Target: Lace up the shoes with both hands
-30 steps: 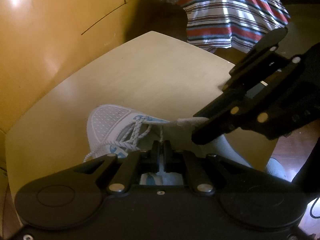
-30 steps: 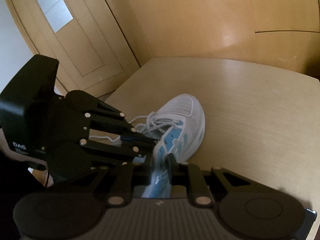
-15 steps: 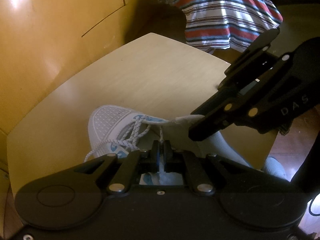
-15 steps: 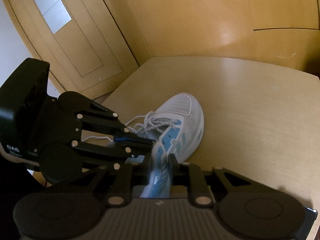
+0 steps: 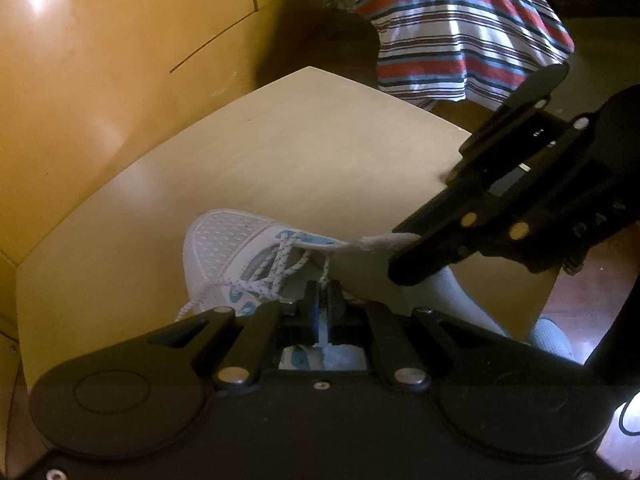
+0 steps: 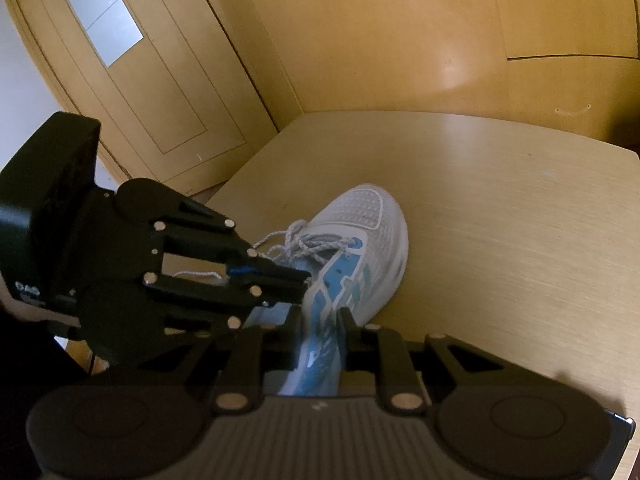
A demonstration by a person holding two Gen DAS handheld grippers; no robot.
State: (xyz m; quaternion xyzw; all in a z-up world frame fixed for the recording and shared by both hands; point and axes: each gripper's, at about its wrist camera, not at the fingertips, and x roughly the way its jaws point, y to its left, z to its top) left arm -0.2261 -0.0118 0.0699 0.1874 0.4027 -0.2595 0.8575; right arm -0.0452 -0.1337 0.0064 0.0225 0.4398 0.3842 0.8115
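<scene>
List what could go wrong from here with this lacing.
1. The left gripper is shut on one thin lace strand; a pull may slip it free.
2. The right gripper pinches only the upper of the sneaker; it might lose hold, letting the sneaker slide toward the near edge of the table.

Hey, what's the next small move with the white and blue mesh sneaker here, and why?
Probably draw the left gripper back slightly to take up slack: it is shut on a strand of the white speckled lace, whose crossings look loose, while the right gripper seems to pinch the sneaker's upper, steadying it.
</scene>
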